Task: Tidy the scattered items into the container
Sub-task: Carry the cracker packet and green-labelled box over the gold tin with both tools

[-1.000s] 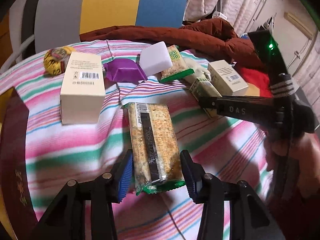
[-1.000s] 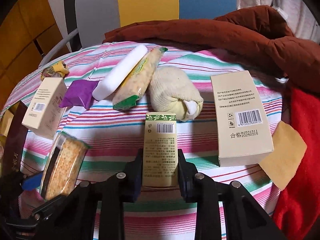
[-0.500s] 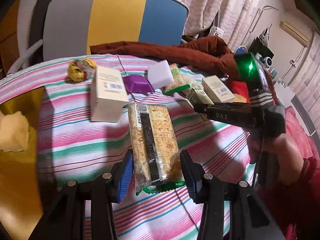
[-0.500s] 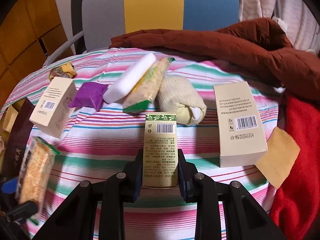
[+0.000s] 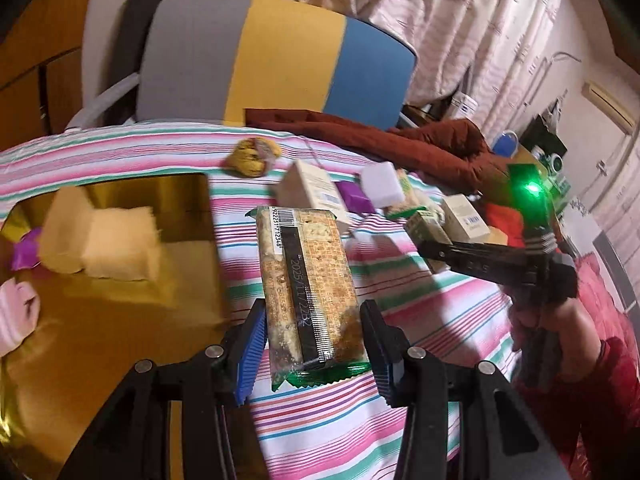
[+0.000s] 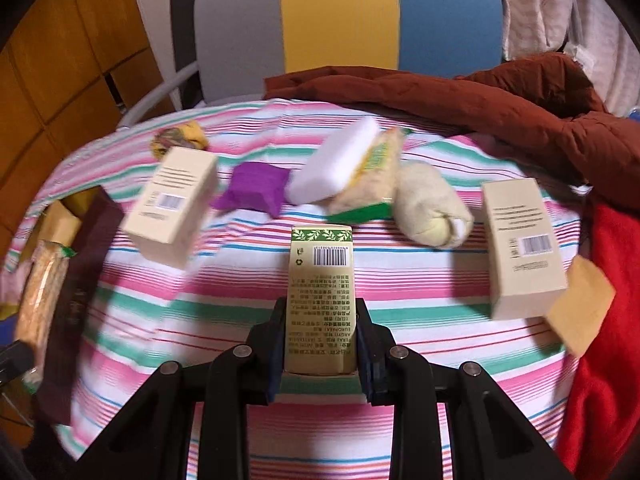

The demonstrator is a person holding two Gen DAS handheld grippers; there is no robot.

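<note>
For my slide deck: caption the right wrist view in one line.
Right gripper clamps a green-topped slim carton above the striped tablecloth strewn with boxes and snacks.

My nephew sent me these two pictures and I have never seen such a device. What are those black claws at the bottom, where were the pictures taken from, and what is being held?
No robot here: a person holds a two-finger gripper in each hand, each with a wide-angle camera looking along its fingers. One picture is from the left gripper, which is closed on a cracker packet. That view also shows the person's other hand and, to the left, a gold container with yellow sponges inside. The other picture is from the right gripper, closed on a narrow green-leaf box. Still on the striped cloth: two beige boxes, a purple packet, a white block and a rolled sock.
</note>
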